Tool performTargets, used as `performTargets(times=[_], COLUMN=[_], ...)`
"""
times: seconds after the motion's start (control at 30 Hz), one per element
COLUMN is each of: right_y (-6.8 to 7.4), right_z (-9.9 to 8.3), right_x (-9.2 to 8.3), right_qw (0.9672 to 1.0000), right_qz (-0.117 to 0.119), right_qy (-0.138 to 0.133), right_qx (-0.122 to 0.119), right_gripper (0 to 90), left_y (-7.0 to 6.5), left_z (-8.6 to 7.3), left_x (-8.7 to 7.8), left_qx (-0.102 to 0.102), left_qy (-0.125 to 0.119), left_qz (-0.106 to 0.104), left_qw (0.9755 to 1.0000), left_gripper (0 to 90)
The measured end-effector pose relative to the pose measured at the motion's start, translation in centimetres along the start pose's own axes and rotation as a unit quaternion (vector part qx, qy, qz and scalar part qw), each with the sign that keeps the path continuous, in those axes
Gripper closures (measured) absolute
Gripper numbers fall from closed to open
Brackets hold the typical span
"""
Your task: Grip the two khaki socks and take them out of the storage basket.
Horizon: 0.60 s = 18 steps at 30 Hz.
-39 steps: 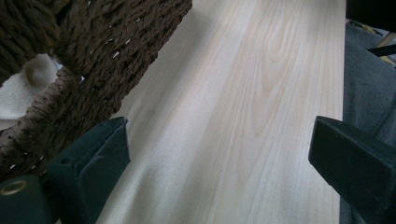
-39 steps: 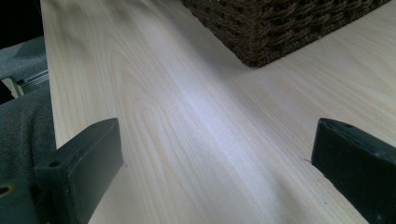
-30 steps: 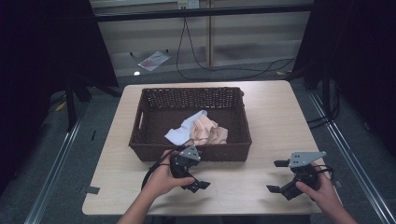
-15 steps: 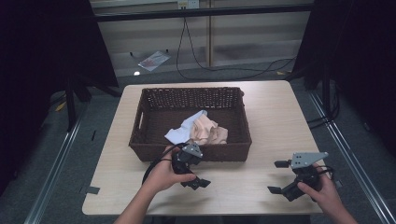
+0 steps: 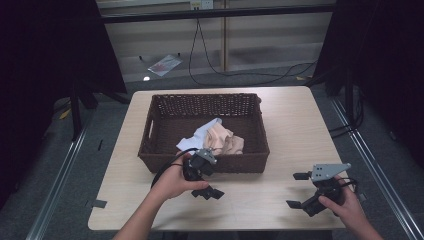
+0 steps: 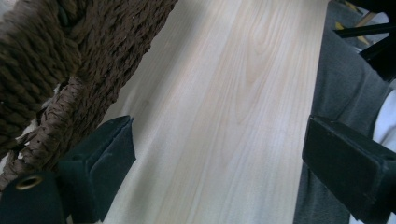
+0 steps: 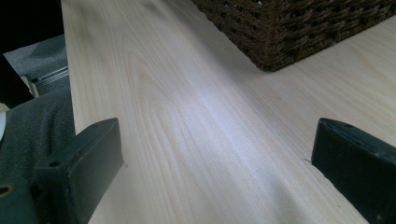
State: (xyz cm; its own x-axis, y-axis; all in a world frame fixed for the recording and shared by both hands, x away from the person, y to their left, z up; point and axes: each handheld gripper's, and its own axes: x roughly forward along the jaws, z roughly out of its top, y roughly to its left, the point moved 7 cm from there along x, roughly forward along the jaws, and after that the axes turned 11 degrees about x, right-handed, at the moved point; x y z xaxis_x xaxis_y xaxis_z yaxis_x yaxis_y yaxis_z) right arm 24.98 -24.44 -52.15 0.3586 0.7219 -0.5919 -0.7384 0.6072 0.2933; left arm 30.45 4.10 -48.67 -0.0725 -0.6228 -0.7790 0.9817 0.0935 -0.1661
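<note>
A dark brown wicker basket (image 5: 165,150) stands mid-table and holds a white cloth (image 5: 202,132) and a peach cloth (image 5: 225,140). My left gripper (image 5: 213,179) hovers just in front of the basket's front wall, pointing right, open with nothing between its jaws. In the left gripper view the gripper (image 6: 219,179) has its left jaw close beside the woven basket wall (image 6: 56,70). My right gripper (image 5: 296,190) is low over the table's front right part, pointing left, open and empty. The right gripper view shows that gripper (image 7: 217,172) with the basket corner (image 7: 299,28) ahead.
The light wooden table (image 5: 300,130) has bare wood to the right of the basket and along its front edge. Grey floor with cables (image 5: 240,75) lies beyond the far edge. Dark curtains flank both sides.
The left hand has crept slightly toward the basket's front wall. The right gripper has sunk a little toward the front edge. Both stay open.
</note>
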Motion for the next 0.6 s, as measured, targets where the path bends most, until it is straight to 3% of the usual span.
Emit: performTargets(times=[0.27,0.33,0.6], right_y=[0.1,0.1,0.1], right_z=[0.0,0.0,-0.1], right_x=[0.0,0.0,0.0], right_qw=[1.0000,1.0000,1.0000], right_qz=[0.004,0.005,0.005], right_qy=[0.000,0.001,0.004], right_qx=[-0.001,-0.002,-0.003], right_gripper=[1.3,1.3,1.3], left_y=[-0.6,-0.9,-0.8], left_z=[0.6,1.1,2.1], left_x=[-0.6,-1.0,-2.0], left_qx=[0.005,0.003,0.011], left_qy=[-0.001,-0.009,-0.003], left_qz=[-0.016,-0.029,-0.038], left_qw=[0.9999,0.9995,0.9992], left_gripper=[8.6,8.6,8.8])
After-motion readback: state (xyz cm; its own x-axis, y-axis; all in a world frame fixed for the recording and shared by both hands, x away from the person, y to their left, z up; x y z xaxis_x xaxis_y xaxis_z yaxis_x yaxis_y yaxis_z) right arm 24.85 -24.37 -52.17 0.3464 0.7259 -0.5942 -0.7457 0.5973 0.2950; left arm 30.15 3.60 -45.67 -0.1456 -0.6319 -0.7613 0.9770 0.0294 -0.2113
